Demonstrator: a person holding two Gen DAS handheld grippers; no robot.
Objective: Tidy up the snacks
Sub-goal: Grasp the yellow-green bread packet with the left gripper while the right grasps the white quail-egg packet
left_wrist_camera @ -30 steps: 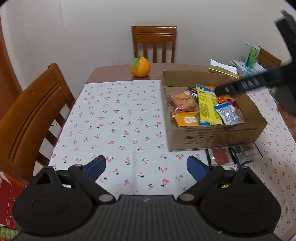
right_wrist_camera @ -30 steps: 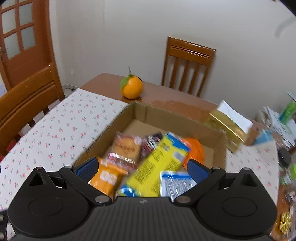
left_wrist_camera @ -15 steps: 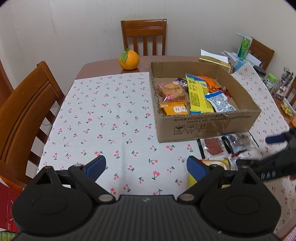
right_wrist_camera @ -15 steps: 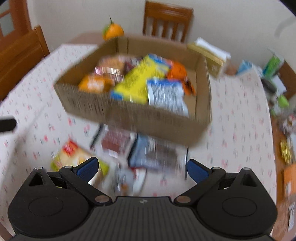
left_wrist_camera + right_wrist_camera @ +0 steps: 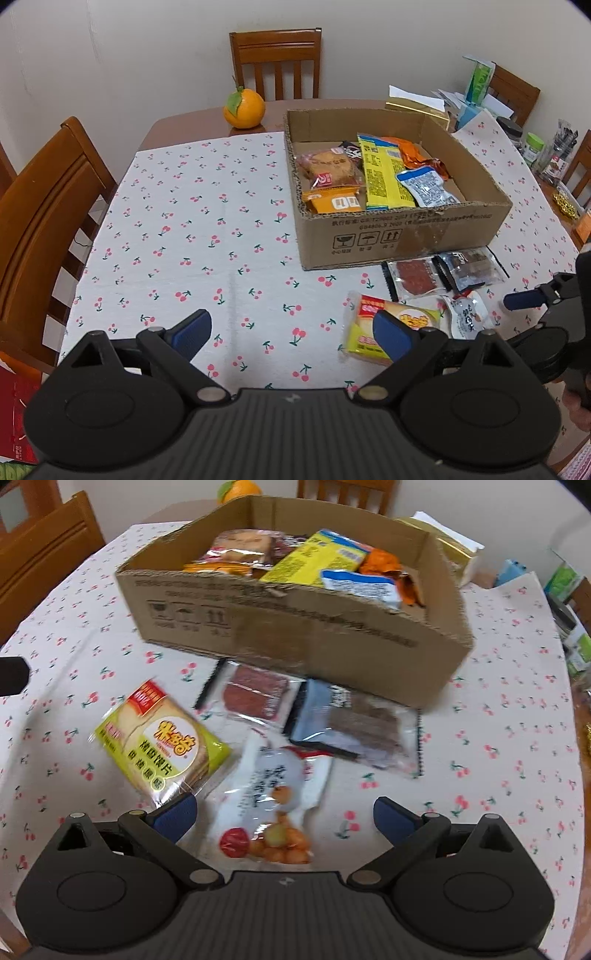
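Observation:
A cardboard box (image 5: 402,232) (image 5: 295,627) on the cherry-print tablecloth holds several snack packets. In front of it lie loose packets: a yellow-green cracker pack (image 5: 162,746) (image 5: 369,332), a white packet with orange balls (image 5: 273,805) (image 5: 467,317), a clear pack of red meat slices (image 5: 255,694) (image 5: 413,277) and a dark brown pack (image 5: 354,727) (image 5: 469,269). My right gripper (image 5: 284,814) is open, low over the white packet. My left gripper (image 5: 291,332) is open and empty over the cloth, left of the loose packets. The right gripper also shows at the right edge of the left wrist view (image 5: 535,299).
An orange (image 5: 244,108) sits on the bare wood at the back of the table. Wooden chairs stand at the left (image 5: 44,206) and at the back (image 5: 275,62). Papers, a gold box (image 5: 417,109), jars and cartons (image 5: 532,147) crowd the back right.
My right gripper has come back from over the box and dropped down to the loose packets in front of it. My left gripper has pulled back and risen slightly.

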